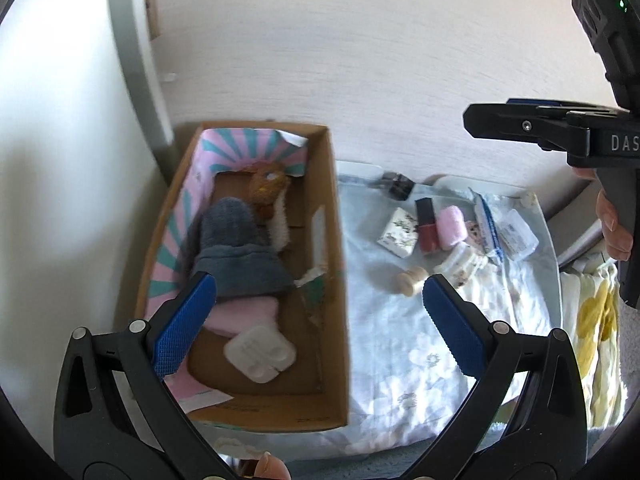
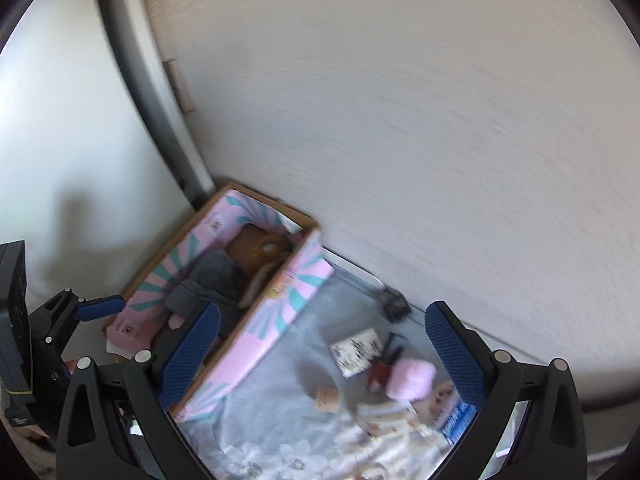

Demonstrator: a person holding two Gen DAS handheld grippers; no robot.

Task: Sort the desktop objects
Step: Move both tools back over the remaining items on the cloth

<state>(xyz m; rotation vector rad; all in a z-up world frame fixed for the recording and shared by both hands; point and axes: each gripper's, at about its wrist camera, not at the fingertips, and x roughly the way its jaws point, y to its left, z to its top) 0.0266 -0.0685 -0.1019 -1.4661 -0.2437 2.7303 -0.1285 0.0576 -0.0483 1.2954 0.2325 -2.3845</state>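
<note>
Both hand-held grippers (image 1: 320, 320) (image 2: 322, 354) wide, empty

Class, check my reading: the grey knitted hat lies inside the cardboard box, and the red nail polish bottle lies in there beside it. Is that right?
Not quite. The grey knitted hat is inside the cardboard box, but the red nail polish bottle lies outside it on the floral cloth, as the left wrist view shows.

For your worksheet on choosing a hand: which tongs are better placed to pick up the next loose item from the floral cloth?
Probably the right tongs: open, with the pink roll and wooden spool between their fingers. The left tongs straddle the cardboard box wall.
</note>
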